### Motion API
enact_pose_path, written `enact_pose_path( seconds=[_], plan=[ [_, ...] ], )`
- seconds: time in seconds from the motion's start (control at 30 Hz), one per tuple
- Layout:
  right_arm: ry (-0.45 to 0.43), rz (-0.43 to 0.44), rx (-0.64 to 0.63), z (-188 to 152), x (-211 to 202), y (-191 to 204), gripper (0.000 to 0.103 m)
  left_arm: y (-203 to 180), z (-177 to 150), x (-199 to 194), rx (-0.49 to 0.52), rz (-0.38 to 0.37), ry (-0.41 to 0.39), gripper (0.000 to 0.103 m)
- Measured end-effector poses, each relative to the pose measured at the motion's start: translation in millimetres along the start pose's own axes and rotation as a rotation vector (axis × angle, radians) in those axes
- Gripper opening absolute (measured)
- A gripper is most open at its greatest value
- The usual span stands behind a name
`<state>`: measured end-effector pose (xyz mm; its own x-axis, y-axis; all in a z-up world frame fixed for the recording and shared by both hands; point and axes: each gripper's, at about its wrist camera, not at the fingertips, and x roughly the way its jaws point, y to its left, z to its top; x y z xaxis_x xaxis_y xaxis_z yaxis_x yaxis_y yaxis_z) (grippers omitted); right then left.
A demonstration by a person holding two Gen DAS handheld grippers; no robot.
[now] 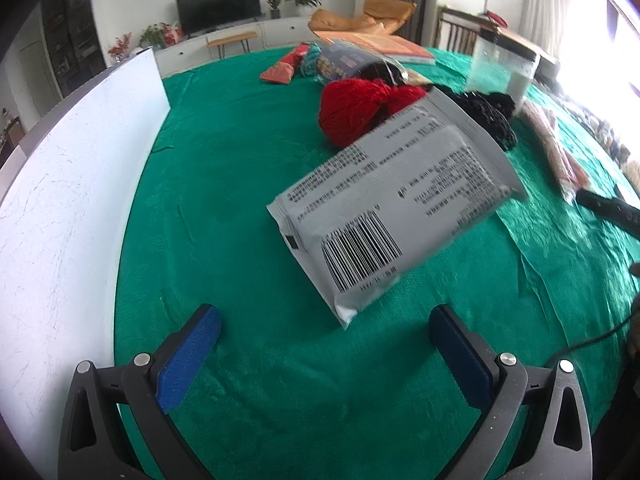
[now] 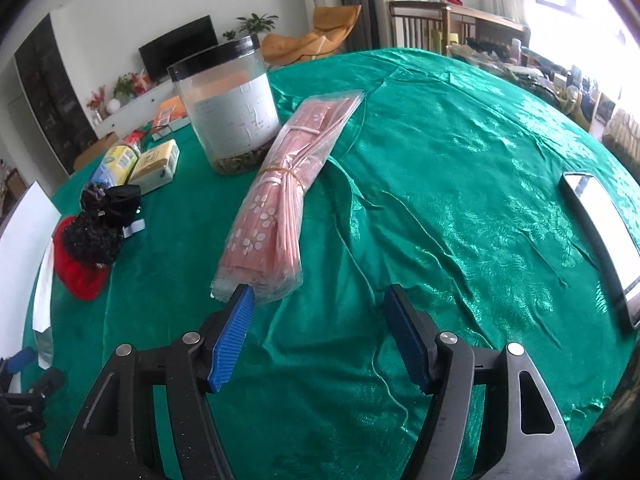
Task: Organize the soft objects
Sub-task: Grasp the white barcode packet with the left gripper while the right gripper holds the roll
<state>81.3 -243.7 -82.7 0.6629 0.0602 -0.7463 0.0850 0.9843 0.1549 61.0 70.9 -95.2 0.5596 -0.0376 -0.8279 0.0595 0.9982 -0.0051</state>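
Note:
A grey soft pack with a barcode (image 1: 392,200) lies tilted on the green cloth just ahead of my open, empty left gripper (image 1: 324,332). Behind it sit a red yarn ball (image 1: 356,110) and a black knitted item (image 1: 492,114). In the right wrist view a pink bagged bundle of cloths (image 2: 280,196) lies ahead of my open, empty right gripper (image 2: 320,308), its near end beside the left fingertip (image 2: 240,308). The red yarn (image 2: 78,268) and black item (image 2: 98,224) show at the left there.
A white board (image 1: 68,208) stands along the left. A clear jar with a black lid (image 2: 228,108) stands behind the pink bundle. A phone (image 2: 604,236) lies at the right. Packets and books (image 1: 340,60) lie at the far side of the table.

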Motion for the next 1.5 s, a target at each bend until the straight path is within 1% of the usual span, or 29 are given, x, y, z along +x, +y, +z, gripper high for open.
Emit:
enact_pose_path(
  seconds=[0.13,0.17,0.27,0.4,0.57,0.8,1.0,1.13,1.27,1.3,1.4,1.43,1.47,1.5],
  plan=[
    [0.005,-0.013,-0.02,-1,1,4,0.073,-8,2,-21,0.097,0.011,-0.013,0.103],
    [0.005,-0.013,-0.021,-2,1,5,0.074,-11,6,-26,0.132,0.02,-0.013,0.103],
    [0.005,-0.009,-0.017,-2,0,4,0.074,-18,17,-30,0.198,0.048,0.0,0.103],
    [0.004,-0.006,-0.014,-1,0,2,0.074,-26,31,-17,0.242,0.064,0.052,0.103],
    [0.003,-0.002,-0.011,-2,-1,2,0.074,-34,37,-4,0.251,0.049,0.098,0.103],
    [0.003,0.001,-0.008,-1,-1,2,0.074,-38,52,0,0.328,0.098,0.108,0.103],
    [0.003,0.001,-0.008,-1,-1,2,0.074,-43,66,11,0.366,0.088,0.12,0.103],
    [0.002,0.003,-0.006,-2,-1,1,0.074,-46,73,26,0.355,0.043,0.142,0.103],
    [0.002,0.003,-0.006,-2,-1,2,0.074,-46,76,38,0.319,-0.045,0.156,0.103],
    [0.002,0.003,-0.006,-2,-1,2,0.074,-46,75,38,0.301,-0.084,0.176,0.102],
    [0.002,0.005,-0.004,-2,-1,2,0.074,-46,66,30,0.264,-0.264,0.264,0.102],
    [0.001,0.007,-0.002,-2,-1,2,0.074,-47,63,26,0.271,-0.292,0.275,0.102],
    [0.001,0.009,0.0,-2,0,2,0.074,-49,59,20,0.287,-0.304,0.276,0.102],
    [0.0,0.011,0.002,-2,0,2,0.074,-51,57,15,0.302,-0.297,0.264,0.103]
  ],
)
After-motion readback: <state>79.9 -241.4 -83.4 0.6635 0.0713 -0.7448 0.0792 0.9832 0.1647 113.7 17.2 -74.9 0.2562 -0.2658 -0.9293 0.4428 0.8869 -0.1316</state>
